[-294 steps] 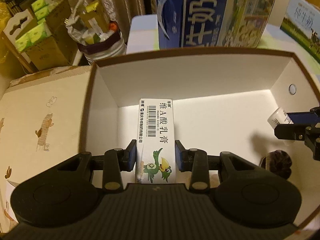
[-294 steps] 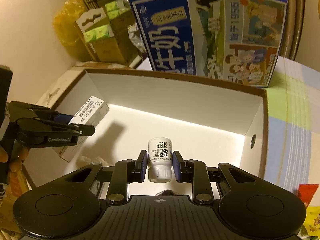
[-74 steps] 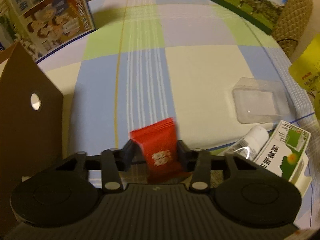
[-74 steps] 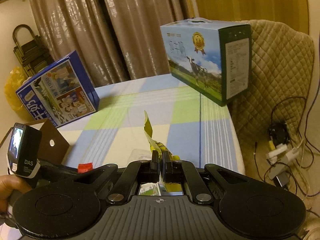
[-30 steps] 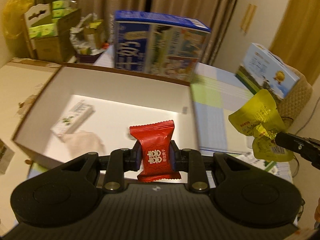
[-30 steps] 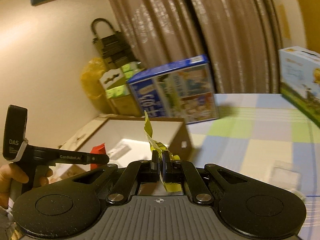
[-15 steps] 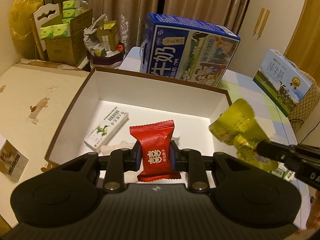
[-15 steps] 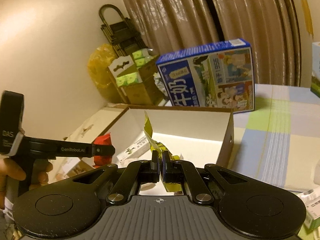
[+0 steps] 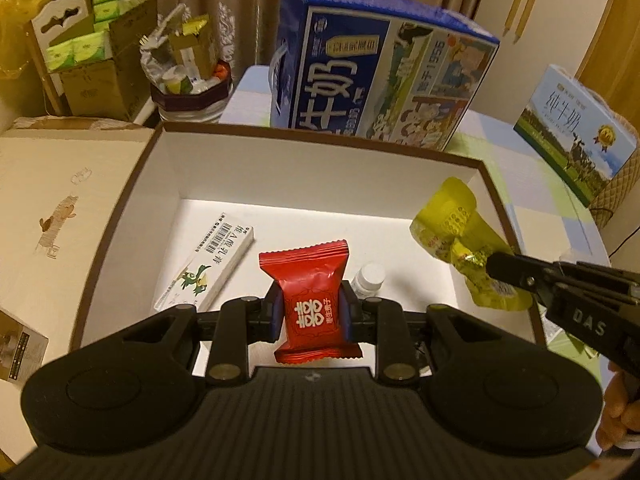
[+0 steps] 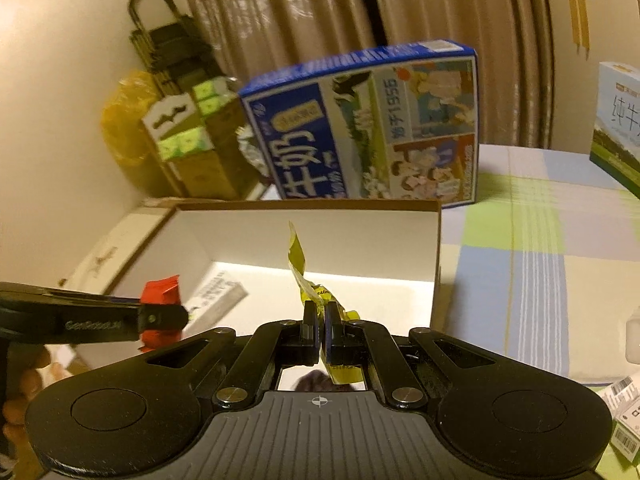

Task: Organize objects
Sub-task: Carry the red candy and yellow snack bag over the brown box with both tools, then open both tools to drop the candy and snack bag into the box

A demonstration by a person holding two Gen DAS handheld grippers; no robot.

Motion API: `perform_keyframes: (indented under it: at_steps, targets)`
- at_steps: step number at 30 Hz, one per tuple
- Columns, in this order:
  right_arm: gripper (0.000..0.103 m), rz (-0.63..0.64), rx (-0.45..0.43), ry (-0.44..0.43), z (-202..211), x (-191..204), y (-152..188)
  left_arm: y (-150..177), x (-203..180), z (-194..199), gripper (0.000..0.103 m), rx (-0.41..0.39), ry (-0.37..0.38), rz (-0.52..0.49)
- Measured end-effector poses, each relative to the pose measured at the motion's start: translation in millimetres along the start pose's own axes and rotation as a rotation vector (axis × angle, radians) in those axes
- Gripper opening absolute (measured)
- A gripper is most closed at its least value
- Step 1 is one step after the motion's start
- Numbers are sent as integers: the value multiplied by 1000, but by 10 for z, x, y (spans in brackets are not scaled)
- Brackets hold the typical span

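From the left wrist, the left gripper (image 9: 310,312) squeezes a red candy (image 9: 310,300) above the open box (image 9: 120,216), whose white floor has bare room between the long carton (image 9: 212,264) and small bottle (image 9: 370,280).

From the right wrist, the right gripper (image 10: 320,330) pinches a yellow packet (image 10: 310,292) over the box's near edge.

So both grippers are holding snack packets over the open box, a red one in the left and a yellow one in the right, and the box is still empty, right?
Not quite: the box is not empty. The left wrist view shows a long white carton and a small white bottle lying inside. The rest holds: the left gripper clamps the red packet, the right gripper the yellow packet.
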State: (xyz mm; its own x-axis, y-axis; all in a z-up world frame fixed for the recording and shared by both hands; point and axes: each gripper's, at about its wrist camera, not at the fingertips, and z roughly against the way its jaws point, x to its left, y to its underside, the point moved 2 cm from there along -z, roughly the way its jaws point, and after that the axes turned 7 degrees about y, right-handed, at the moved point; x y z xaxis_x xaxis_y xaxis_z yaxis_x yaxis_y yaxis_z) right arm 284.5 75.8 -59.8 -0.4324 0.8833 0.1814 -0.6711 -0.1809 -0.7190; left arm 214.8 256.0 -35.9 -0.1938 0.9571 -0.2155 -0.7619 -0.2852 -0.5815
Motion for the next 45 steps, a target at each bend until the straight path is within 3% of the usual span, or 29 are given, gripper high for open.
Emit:
perform_keyframes:
  at_steps: [15, 26, 29, 31, 34, 37, 39, 45]
  targets:
    - [0, 12, 37, 123, -521, -50, -60, -91, 82, -417, 23, 74, 23, -13]
    - [0, 33, 106, 62, -500, 0, 7, -80, 101, -526, 24, 102, 27, -12]
    - [0, 24, 126, 54, -500, -7, 29, -86, 94, -545, 33, 104, 23, -10]
    - [0, 13, 135, 47, -483, -21, 45, -94, 103, -542, 47, 101, 14, -6]
    - [3, 7, 138, 41, -440, -32, 49, -91, 124, -509, 58, 95, 5, -2]
    - [15, -2, 141, 29, -388, -41, 41, -75, 140, -470, 62, 97, -1, 4]
    - [36, -13, 140, 19, -346, -46, 38, -60, 149, -437, 67, 98, -6, 6]
    - [45, -18, 136, -6, -200, -28, 32, -30, 172, -300, 76, 89, -17, 10]
